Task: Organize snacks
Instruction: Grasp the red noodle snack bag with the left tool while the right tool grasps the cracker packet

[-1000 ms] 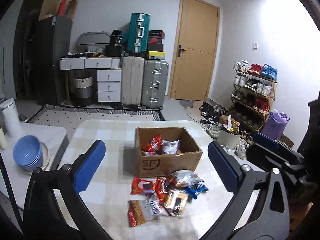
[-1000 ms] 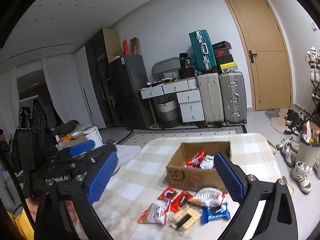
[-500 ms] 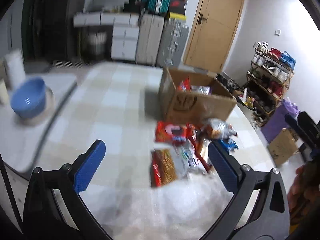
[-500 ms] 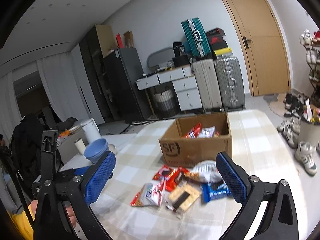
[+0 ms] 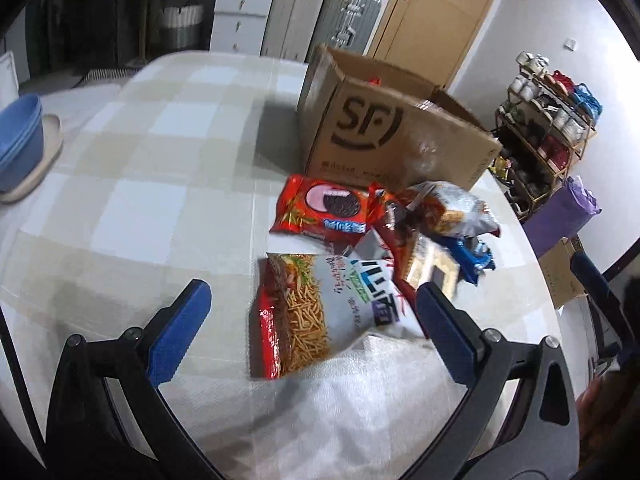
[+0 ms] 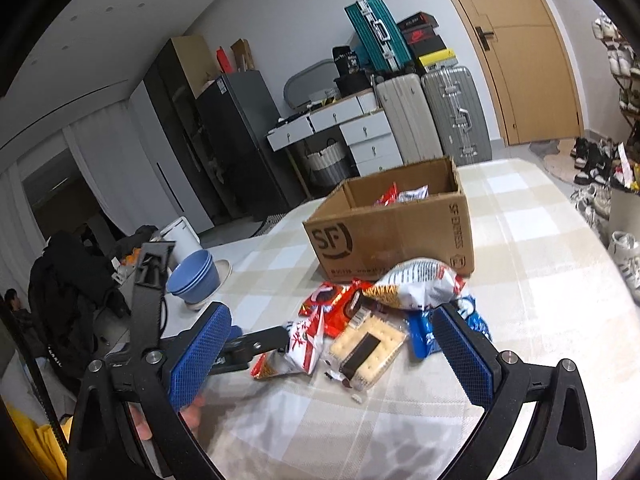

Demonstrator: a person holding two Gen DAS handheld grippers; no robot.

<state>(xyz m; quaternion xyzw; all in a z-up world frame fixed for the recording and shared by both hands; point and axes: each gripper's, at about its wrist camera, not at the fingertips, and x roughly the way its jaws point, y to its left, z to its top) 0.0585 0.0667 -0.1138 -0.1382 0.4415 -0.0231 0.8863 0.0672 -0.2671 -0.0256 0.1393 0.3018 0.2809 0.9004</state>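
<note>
A brown SF cardboard box (image 5: 384,136) stands on the checked table, with a few snack packs inside (image 6: 400,196). In front of it lies a pile of snacks: a noodle-snack bag (image 5: 320,312), a red cookie pack (image 5: 324,210), a silver chip bag (image 5: 452,208), a cracker pack (image 6: 368,350) and a blue pack (image 6: 424,336). My left gripper (image 5: 312,320) is open, low over the noodle-snack bag. My right gripper (image 6: 332,356) is open above the pile. The left gripper also shows in the right wrist view (image 6: 256,346), reaching the bag from the left.
Blue bowls on a plate (image 5: 20,140) sit on a side table at the left. The table edge (image 5: 532,280) runs close to the right of the pile. A purple bag (image 5: 560,212) and a shoe rack (image 5: 548,120) stand beyond it.
My left gripper has dropped and moved forward, close over the noodle-snack bag. My right gripper has also moved nearer to the pile. Both stay open.
</note>
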